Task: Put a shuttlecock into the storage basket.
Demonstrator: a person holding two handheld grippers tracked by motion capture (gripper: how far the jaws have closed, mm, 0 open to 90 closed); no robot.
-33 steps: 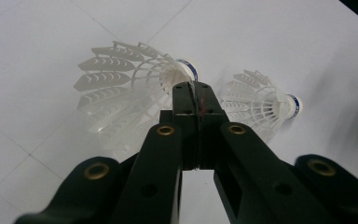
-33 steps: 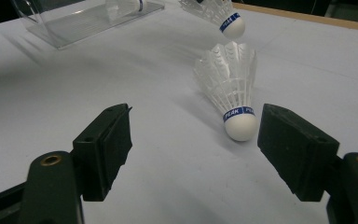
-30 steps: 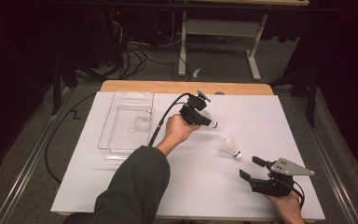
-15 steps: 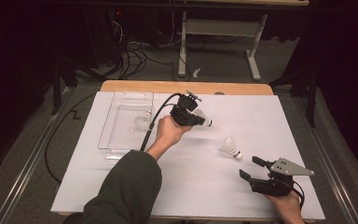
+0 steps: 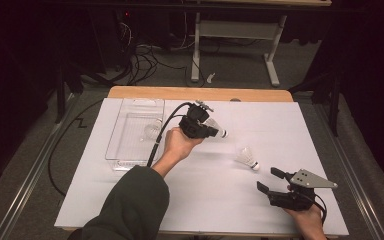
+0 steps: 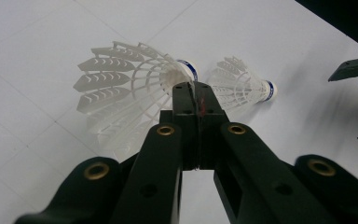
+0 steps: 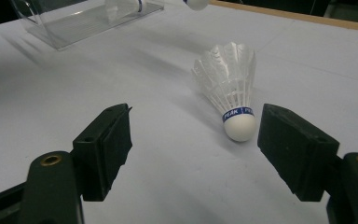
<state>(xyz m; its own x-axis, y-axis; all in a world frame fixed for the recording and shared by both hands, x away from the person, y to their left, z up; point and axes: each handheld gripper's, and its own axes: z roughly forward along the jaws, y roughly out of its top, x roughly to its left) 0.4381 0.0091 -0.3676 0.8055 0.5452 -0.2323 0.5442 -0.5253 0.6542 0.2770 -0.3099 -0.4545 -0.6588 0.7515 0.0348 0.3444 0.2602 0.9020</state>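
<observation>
My left gripper (image 5: 211, 131) (image 6: 196, 91) is shut on the feather skirt of a white shuttlecock (image 5: 219, 132) (image 6: 130, 88) and holds it just above the white table top, right of a clear tray (image 5: 130, 160). A second white shuttlecock (image 5: 247, 157) (image 7: 228, 84) (image 6: 242, 88) with a blue band lies on the table, cork end toward the person. My right gripper (image 5: 269, 179) (image 7: 198, 135) rests open near the front right edge; that shuttlecock lies just ahead of its jaws, untouched.
The clear plastic tray (image 7: 74, 23) sits at the table's back left with one shuttlecock (image 5: 152, 131) inside it. A black cable (image 5: 162, 135) trails from the left gripper across the tray's right side. A wooden strip (image 5: 200, 93) runs along the far edge.
My left gripper has carried its shuttlecock leftward, closer to the tray. The right gripper and the lying shuttlecock have stayed put.
</observation>
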